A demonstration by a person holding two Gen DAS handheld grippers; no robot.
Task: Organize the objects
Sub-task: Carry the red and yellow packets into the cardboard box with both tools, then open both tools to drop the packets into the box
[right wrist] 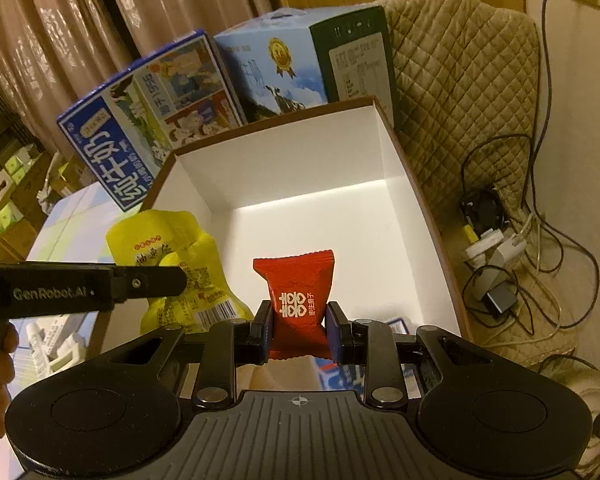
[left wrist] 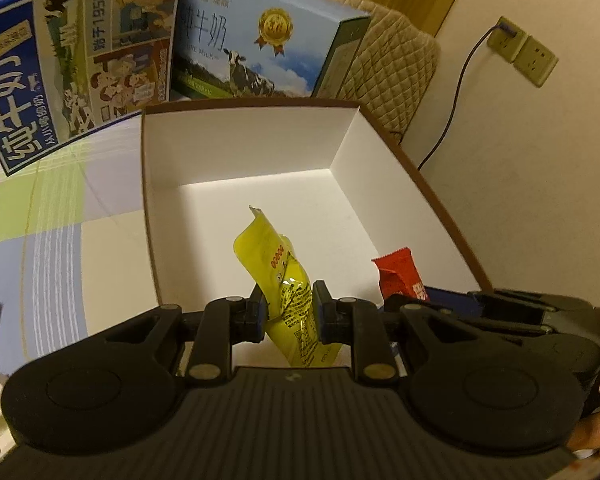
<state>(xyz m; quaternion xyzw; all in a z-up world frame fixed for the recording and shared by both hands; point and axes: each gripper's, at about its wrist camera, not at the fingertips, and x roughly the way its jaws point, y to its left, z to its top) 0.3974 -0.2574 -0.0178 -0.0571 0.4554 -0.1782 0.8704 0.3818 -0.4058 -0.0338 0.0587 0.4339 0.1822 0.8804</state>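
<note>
Both fisheye views are dim and tinted warm yellow, with light from above brightening the floor of the white box (left wrist: 260,200) while its walls stay in grey shadow, straight edges bowing toward the dark rounded corners, and fine print on the packaging slightly soft.

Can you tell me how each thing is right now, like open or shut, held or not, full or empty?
left gripper: shut on the yellow packet.
yellow packet: held over the box, sealed.
right gripper: shut on the red packet.
red packet: held upright, sealed.
white box: open, floor looks bare.
two milk cartons: closed, behind the box.
</note>
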